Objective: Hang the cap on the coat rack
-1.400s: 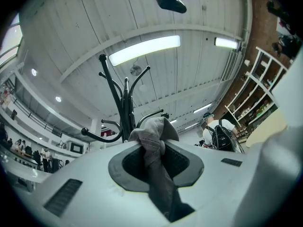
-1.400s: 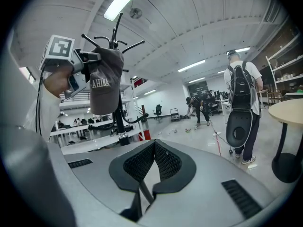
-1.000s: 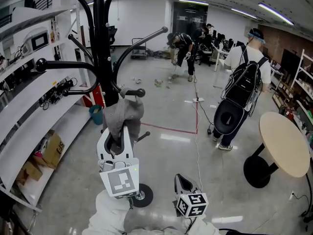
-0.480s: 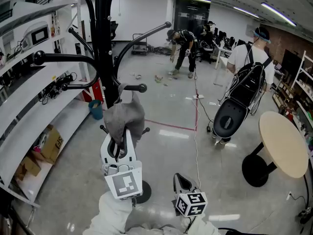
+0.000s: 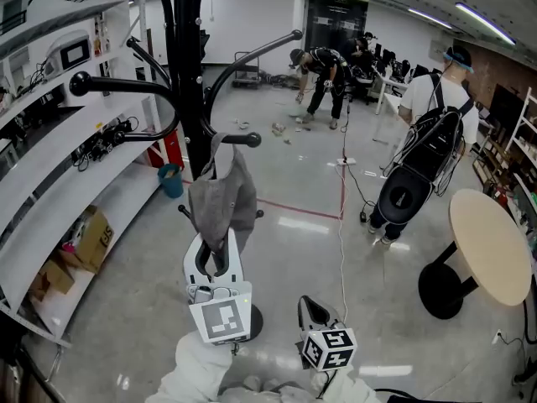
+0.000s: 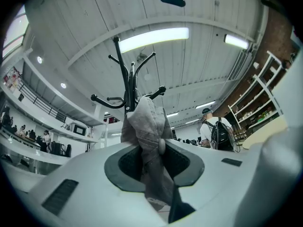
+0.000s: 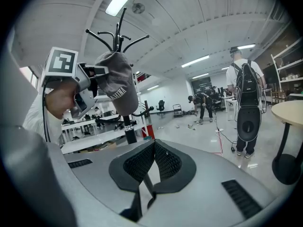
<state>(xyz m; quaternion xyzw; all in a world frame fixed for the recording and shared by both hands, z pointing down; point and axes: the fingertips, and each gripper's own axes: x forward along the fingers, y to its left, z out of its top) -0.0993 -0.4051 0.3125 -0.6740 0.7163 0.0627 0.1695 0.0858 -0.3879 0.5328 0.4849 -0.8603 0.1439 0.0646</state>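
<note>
A black coat rack [image 5: 190, 82] stands ahead at the left, its hooks curving out on both sides. The grey cap [image 5: 221, 201] hangs stretched below a short knob-ended hook [image 5: 245, 139]. Its top reaches that hook's arm, but whether it rests on it I cannot tell. My left gripper [image 5: 216, 264] is just below, shut on the cap's lower edge. In the left gripper view the cap [image 6: 147, 126] fills the jaws of the left gripper [image 6: 152, 149], with the rack [image 6: 126, 86] beyond. My right gripper [image 5: 312, 309] stays low and apart, shut and empty [image 7: 154, 148]. It looks at the cap [image 7: 117, 82].
White shelves [image 5: 59, 183] with boxes line the left side. The rack's round base [image 5: 248, 322] is by my left gripper. A round table [image 5: 491, 246] stands at the right. A person with a backpack [image 5: 424, 149] walks nearby, and another bends over farther back [image 5: 323, 70]. A cable [image 5: 341, 225] crosses the floor.
My left gripper has dropped a little lower in the view with the cap. The cap now hangs longer, its top up at the short hook. The right gripper has stayed put.
</note>
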